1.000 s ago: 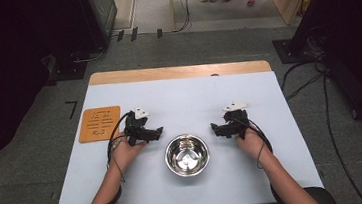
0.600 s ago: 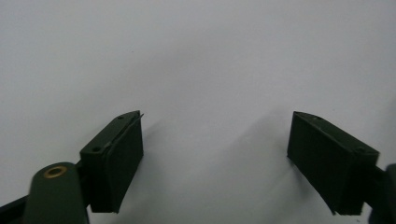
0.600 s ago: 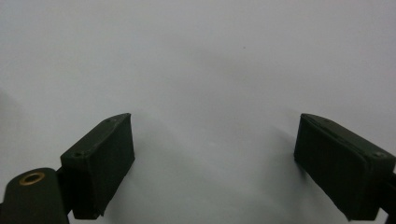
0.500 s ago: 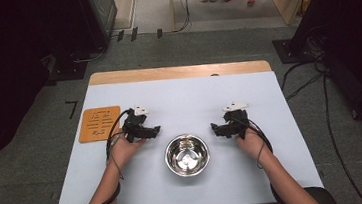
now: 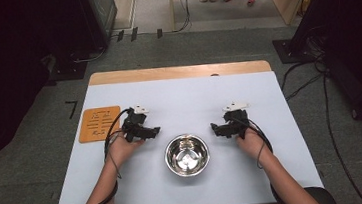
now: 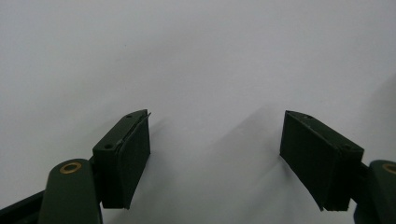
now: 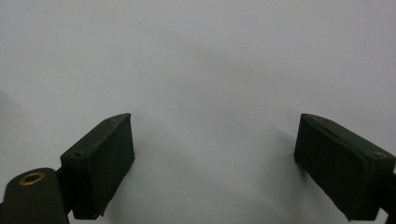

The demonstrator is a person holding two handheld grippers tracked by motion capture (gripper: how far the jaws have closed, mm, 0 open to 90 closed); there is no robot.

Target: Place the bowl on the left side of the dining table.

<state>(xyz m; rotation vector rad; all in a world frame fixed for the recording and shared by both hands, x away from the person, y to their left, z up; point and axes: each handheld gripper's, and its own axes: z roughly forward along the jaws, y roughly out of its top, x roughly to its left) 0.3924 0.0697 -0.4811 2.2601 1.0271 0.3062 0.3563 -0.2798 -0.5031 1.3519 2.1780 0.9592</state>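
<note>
**Both grippers wait beside the bowl**

The steel bowl (image 5: 187, 154) sits near the table's (image 5: 276, 173) front edge, likely so both hands reach it. The left gripper (image 5: 154, 131) lies just left of the bowl; its jaws have just been closing a little yet stand spread, nothing between them. The right gripper (image 5: 214, 128), just right of the bowl, is also spread and empty. An orange mat (image 5: 99, 123) lies farther left of the bowl.

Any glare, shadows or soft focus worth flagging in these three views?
High view: bright reflections inside the shiny round steel bowl, dark surroundings beyond the white table. Left gripper view: soft shadows behind the black left gripper, slightly soft focus. Right gripper view: fainter shadows by the black right gripper.
</note>
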